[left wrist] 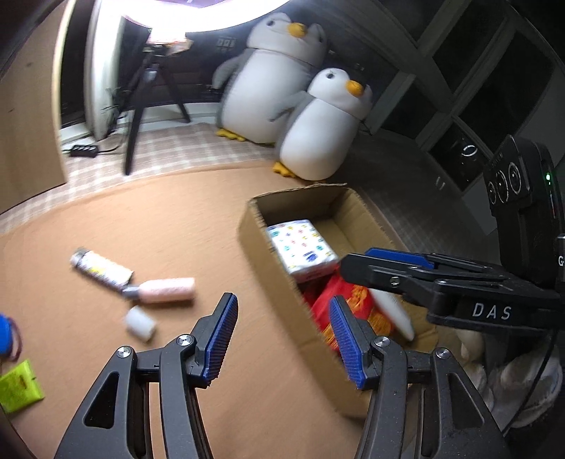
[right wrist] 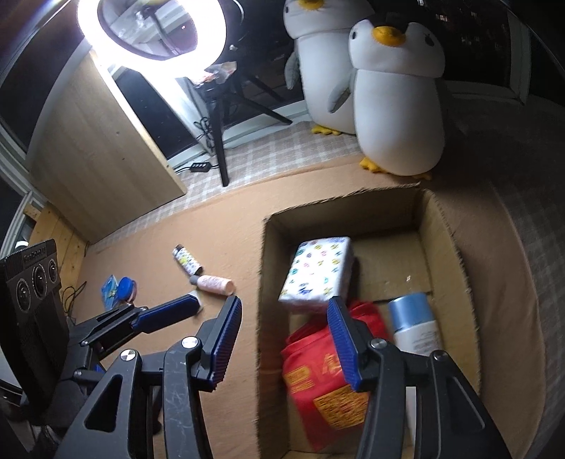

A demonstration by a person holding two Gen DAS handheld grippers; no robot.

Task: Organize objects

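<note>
Your left wrist view faces the cardboard box (left wrist: 261, 226) from its left, your right looks down into it, both sharing box and penguins (right wrist: 399, 106).

Penguins: two, large (right wrist: 317, 63) and small (right wrist: 399, 102), far ahead of the fingers.
Box (right wrist: 445, 247): one, open, ahead and right of the right fingers.
Items in box: three — one patterned pack (right wrist: 317, 272), one red bag (right wrist: 328, 381), one blue-capped bottle (right wrist: 415, 325).
Loose items on mat, left of the fingers: one printed tube (left wrist: 100, 270), one pink bottle (left wrist: 166, 289), one white cap (left wrist: 140, 323), one green packet (left wrist: 19, 386), one blue lid (right wrist: 126, 287).
Ring light (right wrist: 152, 31): one.
Tripod (right wrist: 219, 116): one.
</note>
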